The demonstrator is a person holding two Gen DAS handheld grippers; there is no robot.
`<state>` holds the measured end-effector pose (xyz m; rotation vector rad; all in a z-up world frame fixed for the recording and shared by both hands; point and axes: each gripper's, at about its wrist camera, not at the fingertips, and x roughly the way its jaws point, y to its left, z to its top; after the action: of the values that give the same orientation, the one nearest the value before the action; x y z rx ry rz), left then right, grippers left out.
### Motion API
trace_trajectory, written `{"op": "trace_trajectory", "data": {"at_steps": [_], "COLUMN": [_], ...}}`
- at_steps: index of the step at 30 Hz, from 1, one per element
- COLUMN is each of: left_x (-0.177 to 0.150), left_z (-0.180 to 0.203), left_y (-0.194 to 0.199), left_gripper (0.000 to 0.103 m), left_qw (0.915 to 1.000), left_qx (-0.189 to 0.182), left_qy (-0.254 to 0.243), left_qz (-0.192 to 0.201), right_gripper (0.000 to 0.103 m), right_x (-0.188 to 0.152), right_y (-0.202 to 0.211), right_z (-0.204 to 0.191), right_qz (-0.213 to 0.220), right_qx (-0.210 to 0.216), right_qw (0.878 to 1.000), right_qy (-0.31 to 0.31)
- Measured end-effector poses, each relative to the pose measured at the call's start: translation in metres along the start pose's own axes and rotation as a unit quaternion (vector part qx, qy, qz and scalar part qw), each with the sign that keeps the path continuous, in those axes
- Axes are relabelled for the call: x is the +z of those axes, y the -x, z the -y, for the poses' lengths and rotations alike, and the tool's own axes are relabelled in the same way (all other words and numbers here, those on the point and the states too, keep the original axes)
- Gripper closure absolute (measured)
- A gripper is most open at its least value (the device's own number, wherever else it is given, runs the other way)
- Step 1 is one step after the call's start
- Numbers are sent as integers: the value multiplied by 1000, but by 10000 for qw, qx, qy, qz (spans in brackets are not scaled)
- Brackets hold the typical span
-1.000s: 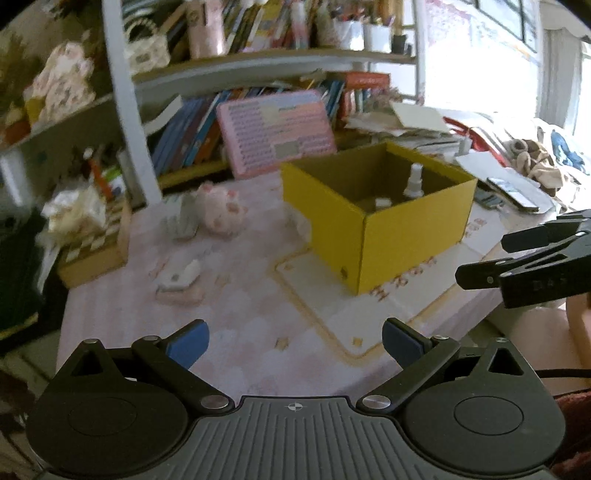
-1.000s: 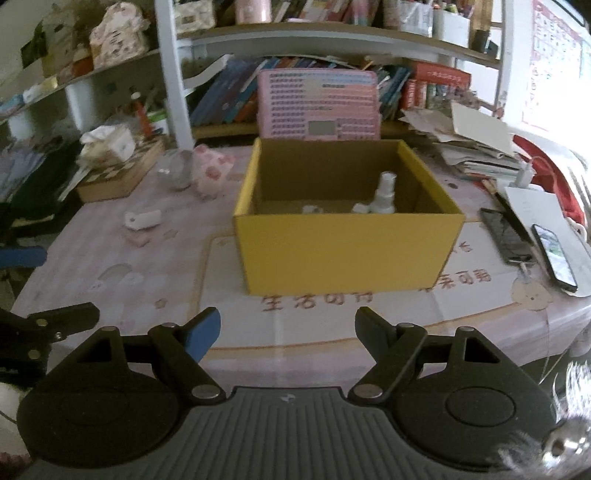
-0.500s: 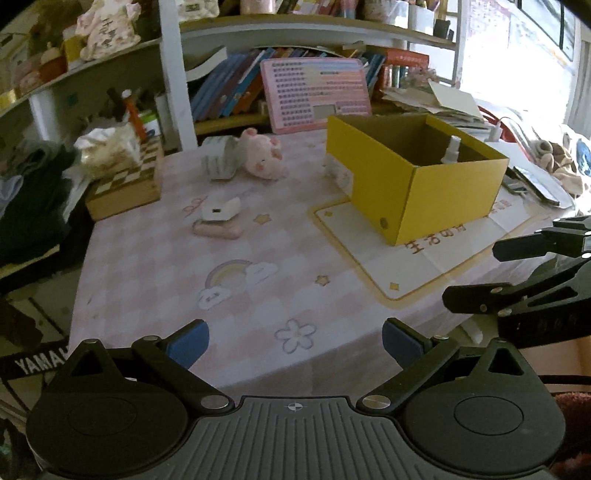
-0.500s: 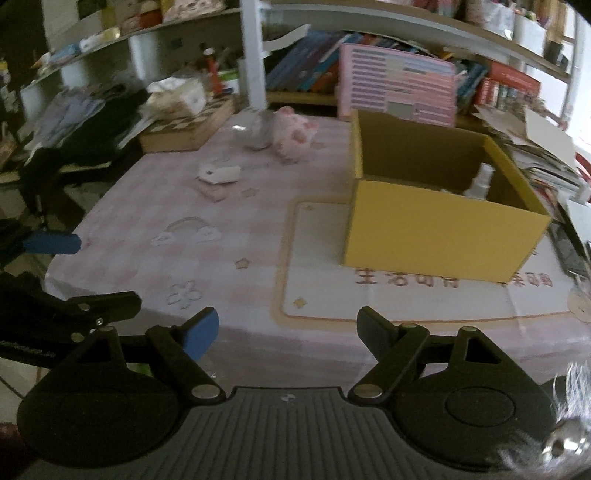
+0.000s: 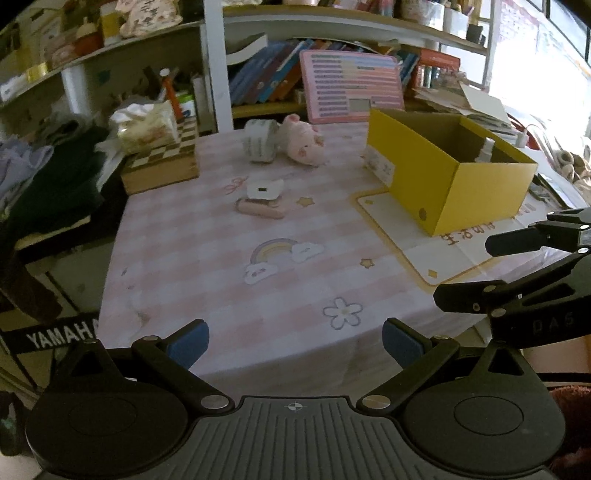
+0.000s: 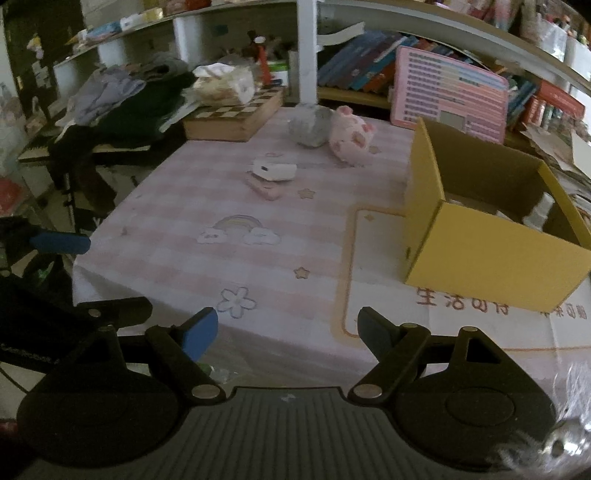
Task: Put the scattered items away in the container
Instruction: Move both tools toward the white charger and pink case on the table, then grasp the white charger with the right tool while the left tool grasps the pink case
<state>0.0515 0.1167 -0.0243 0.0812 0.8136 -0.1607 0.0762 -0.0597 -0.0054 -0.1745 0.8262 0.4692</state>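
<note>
Background: curved white shelving (image 5: 332, 26) packed with slanted books, boxes and jars; upper shelf contents cut off by the frame edge. Dim light, window glare at far right washes out detail there.

Tabletop (image 5: 207, 258): pink-and-white checked cloth, smooth, printed with a rainbow, stars and a flower; a cream mat with a yellow border and red characters lies on its right part.

Yellow cardboard box (image 5: 454, 184): rectangular, open top, matte walls, brown inside, standing on the mat at right. A small white spray bottle (image 5: 487, 149) stands upright inside; only its upper part shows above the wall. Other pale bits on the box floor too small to identify.

Pink board (image 5: 351, 90) with rows of print leans on the books behind the box.

Wooden chequered box (image 5: 166, 162), far left, with a crinkled plastic bag on top. Dark clothing heaped beyond the left edge.

Loose items, far centre: plush pink pig (image 5: 304, 144), soft, lying on its side, touching a grey-white roll (image 5: 260, 142) whose material is unclear. Nearer: small white blocky charger-like piece (image 5: 264, 189) resting against a flat pink oblong (image 5: 260, 209); overlap hard to resolve.

Left tool (image 5: 295, 341): blue-padded fingers apart, nothing between, over the near tabletop edge. Right tool (image 6: 287, 330): fingers apart, empty, also at the near edge.
</note>
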Motion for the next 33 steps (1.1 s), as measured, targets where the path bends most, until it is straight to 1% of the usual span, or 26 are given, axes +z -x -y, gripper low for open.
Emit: {"op": "trace_trajectory", "data": {"at_steps": [7,15,23,33], "left_x": [1,11,32,63], "left_z": [-7,-17,-22,-28], "left_y": [-2,-18,-42,-89], "left_gripper": [2,2,2,2], "left_qw": [9999,9994,9989,9980], "left_qx": [43,124,182,245], "left_qy": [107,320,429,590], "left_qz": [23,4,59,36], "right_gripper": [21,21,21,21], "right_x": [11,29,66,121], "right_y": [-11,-31,-63,-112], "right_z": [-3,6,19,37], "right_qz": [-4,-6,-93,-210], "right_qx": [83,136,380,696], "right_qw": [9999,9999,9992,9974], "right_qy": [88,99,96,0]}}
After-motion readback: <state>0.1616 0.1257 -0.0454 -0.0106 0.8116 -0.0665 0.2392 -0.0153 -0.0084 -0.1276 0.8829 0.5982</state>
